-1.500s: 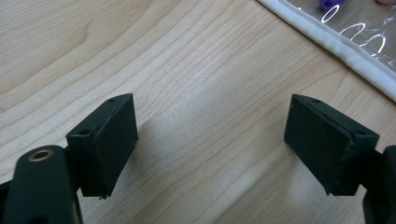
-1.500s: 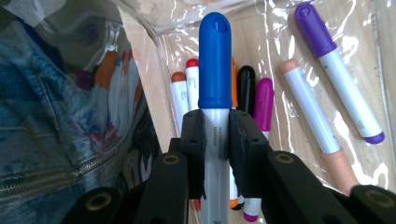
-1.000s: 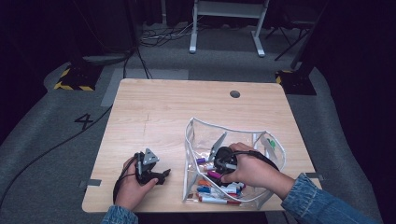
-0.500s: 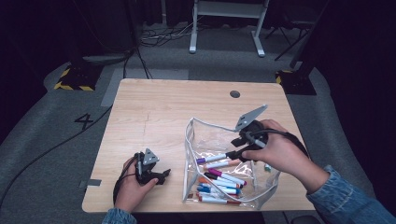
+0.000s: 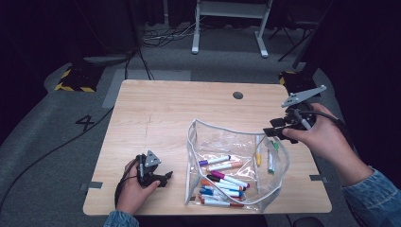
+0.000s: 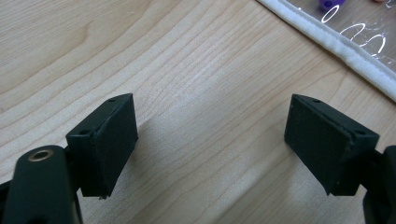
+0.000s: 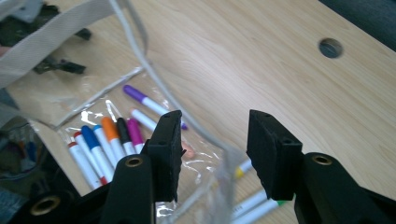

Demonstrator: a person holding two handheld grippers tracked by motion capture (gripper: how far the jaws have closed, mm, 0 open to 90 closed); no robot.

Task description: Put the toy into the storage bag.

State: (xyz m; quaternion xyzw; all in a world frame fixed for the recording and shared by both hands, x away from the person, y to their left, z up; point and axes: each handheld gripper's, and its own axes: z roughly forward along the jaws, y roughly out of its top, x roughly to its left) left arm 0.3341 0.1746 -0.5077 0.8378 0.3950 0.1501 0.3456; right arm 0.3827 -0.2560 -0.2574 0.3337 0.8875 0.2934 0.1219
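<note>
Change on the right side. A second ago, down low inside the clear pouch (image 5: 222, 142), right among the markers (image 5: 222, 182). Now up and out, with the right gripper (image 5: 273, 132) hanging in the air over the pouch's right edge. Just been closing the jaws a bit, too: about half way wide now, not shut. In the right gripper view, looks past the jaws at the pouch's thin rim (image 7: 140, 51) running up between them, but no pinch on it yet, and no marker carried out either. Nothing new on the left side: left gripper (image 5: 163, 178) resting on the table (image 5: 165, 113) just beside the pouch's left edge, same spot as before, jaws wide and holding nothing (only bare wood between them in the left gripper view). As for the pouch, sits near the front of the table, mouth gaping, left wall standing up, most markers lying in a heap at the bottom. Also a yellow marker and a green one (image 5: 271, 161) at the right end, under the right gripper; hard to tell if inside the plastic or just past it. Probably means done with poking around inside for now, and getting ready to grab the rim or one of those two stray markers.
</note>
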